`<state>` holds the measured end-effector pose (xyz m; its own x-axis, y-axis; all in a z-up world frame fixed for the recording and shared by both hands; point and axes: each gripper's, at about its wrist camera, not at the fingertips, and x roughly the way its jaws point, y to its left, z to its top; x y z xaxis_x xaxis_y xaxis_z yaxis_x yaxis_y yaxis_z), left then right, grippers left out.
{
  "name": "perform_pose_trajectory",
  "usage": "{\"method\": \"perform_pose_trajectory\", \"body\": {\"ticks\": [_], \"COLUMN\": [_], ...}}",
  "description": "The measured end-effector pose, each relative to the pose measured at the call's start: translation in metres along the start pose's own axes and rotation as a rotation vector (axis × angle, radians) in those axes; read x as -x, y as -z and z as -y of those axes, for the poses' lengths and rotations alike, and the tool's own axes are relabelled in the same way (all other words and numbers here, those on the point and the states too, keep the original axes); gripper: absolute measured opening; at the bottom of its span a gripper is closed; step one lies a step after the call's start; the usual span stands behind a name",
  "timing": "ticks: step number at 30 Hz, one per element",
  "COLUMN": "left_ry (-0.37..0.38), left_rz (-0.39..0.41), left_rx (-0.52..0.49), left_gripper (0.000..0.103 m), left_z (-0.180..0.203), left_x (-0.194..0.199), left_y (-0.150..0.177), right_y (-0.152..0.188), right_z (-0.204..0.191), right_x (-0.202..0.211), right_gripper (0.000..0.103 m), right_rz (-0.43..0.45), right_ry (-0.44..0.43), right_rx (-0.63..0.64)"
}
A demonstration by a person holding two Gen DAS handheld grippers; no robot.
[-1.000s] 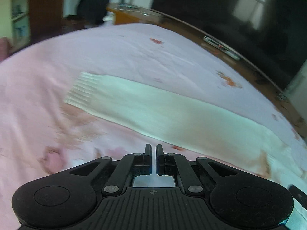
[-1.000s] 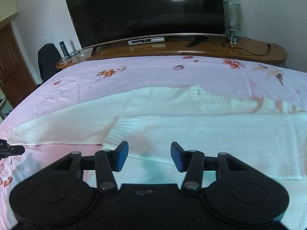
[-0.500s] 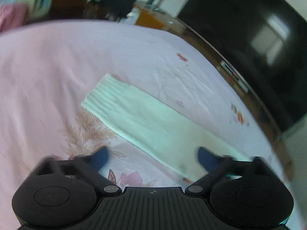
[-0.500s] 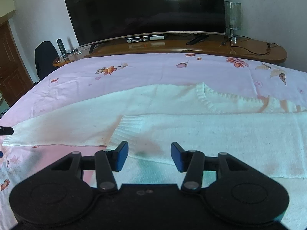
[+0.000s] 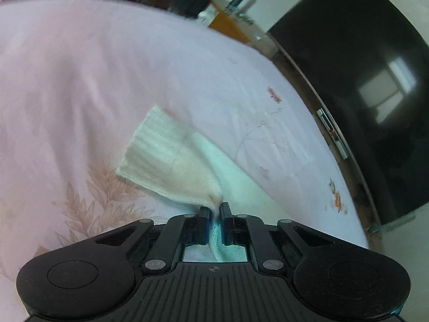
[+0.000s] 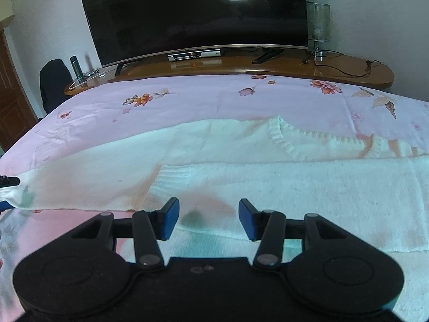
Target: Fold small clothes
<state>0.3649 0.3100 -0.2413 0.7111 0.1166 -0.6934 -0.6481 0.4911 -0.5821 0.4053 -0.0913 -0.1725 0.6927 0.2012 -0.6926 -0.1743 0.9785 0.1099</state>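
A white knit sweater (image 6: 241, 182) lies flat on the pink floral bedsheet (image 6: 214, 99), its neckline (image 6: 295, 139) toward the far right. Its left sleeve (image 5: 171, 166) runs out to a ribbed cuff (image 5: 152, 131). My left gripper (image 5: 214, 209) is shut on that sleeve a little behind the cuff, and the fabric bunches up between the pads. In the right wrist view one tip of the left gripper (image 6: 9, 181) shows at the far left edge by the sleeve end. My right gripper (image 6: 209, 217) hovers open just over the sweater's folded-in other sleeve, with nothing pinched between its blue pads.
Beyond the bed's far edge stands a long wooden console (image 6: 268, 64) with a large dark TV (image 6: 198, 13), a set-top box (image 6: 195, 55), a glass vase (image 6: 319, 26) and cables. A black chair (image 6: 53, 80) and a bottle (image 6: 76, 67) stand at the far left.
The left gripper opened wide, rolled and dropped toward the cuff end of the sleeve, then shut on it, bunching the fabric. The right gripper stayed nearly still and open.
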Motion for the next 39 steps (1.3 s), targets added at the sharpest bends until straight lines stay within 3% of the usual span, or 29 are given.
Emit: {"method": "perform_pose_trajectory", "body": {"ticks": [5, 7, 9, 11, 14, 18, 24, 27, 35, 36, 37, 39], "left_ry": [0.023, 0.08, 0.152, 0.24, 0.359, 0.481, 0.489, 0.475, 0.483, 0.472, 0.458, 0.439], "left_rz": [0.068, 0.082, 0.082, 0.064, -0.005, -0.151, -0.393, -0.451, -0.353, -0.335, -0.325, -0.313], "left_rx": [-0.143, -0.224, -0.308, -0.401, -0.507, -0.657, -0.862, -0.887, -0.843, -0.849, -0.851, -0.827], "left_gripper": [0.007, 0.007, 0.007, 0.007, 0.007, 0.007, 0.008, 0.008, 0.01, 0.022, 0.046, 0.062], "left_z": [0.03, 0.057, 0.089, 0.129, 0.183, 0.239, 0.276, 0.279, 0.275, 0.274, 0.273, 0.273], "left_x": [0.014, 0.022, 0.03, 0.039, 0.046, 0.049, 0.036, 0.043, 0.06, 0.059, 0.058, 0.054], "left_y": [-0.001, 0.002, 0.011, 0.028, 0.069, 0.156, 0.263, 0.274, 0.23, 0.226, 0.223, 0.222], "right_y": [-0.001, 0.005, 0.007, 0.0, -0.003, -0.002, 0.015, 0.026, 0.027, 0.026, 0.024, 0.019], "right_z": [-0.002, -0.007, -0.013, -0.003, 0.02, 0.06, 0.133, 0.157, 0.147, 0.14, 0.131, 0.117], "right_x": [-0.006, -0.019, -0.023, -0.019, 0.0, 0.029, 0.057, 0.064, 0.058, 0.057, 0.054, 0.047], "right_gripper": [0.048, 0.049, 0.05, 0.049, 0.048, 0.048, 0.048, 0.051, 0.055, 0.057, 0.063, 0.065], "right_rz": [0.005, -0.04, -0.031, -0.033, 0.016, 0.05, 0.05, 0.031, 0.006, 0.004, 0.003, 0.002], "right_ry": [0.035, 0.066, 0.082, 0.028, -0.025, -0.028, 0.019, 0.006, -0.068, -0.072, -0.081, -0.094], "right_rx": [0.011, 0.062, 0.12, 0.041, -0.072, -0.136, -0.257, -0.314, -0.278, -0.254, -0.232, -0.214]}}
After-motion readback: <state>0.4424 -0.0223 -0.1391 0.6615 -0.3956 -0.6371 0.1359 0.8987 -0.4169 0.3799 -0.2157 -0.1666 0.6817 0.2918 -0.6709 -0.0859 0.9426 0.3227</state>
